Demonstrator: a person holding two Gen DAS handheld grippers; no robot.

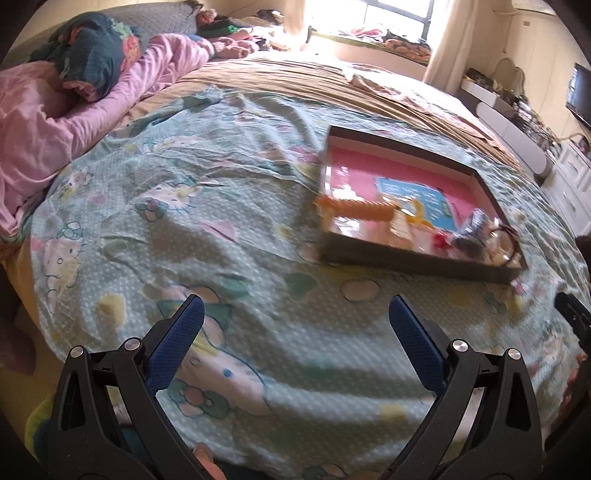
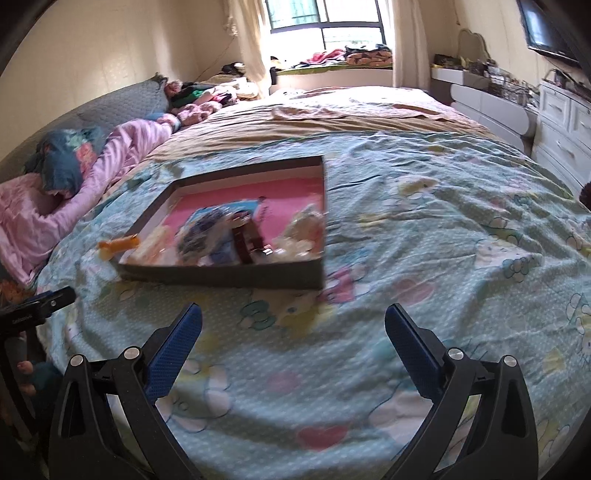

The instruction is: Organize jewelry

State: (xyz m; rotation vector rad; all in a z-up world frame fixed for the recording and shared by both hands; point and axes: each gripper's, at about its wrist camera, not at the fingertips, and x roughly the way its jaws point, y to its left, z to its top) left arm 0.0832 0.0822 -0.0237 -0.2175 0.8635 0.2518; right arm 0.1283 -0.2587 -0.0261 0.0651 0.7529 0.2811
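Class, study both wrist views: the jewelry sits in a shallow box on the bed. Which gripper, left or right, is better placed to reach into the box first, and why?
Probably the right gripper. In its view the box lies just ahead, slightly left of its open jaws. From the left gripper, also open, the box sits farther off to the right. Both are empty, so the margin is small.

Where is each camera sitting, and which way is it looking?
Left wrist: sits on the left gripper, looks across the bed with the box to its right; its own open blue fingers show.
Right wrist: sits on the right gripper, facing the window, box to its left; its open fingers and the other gripper show.
Shared: box, bed, window.
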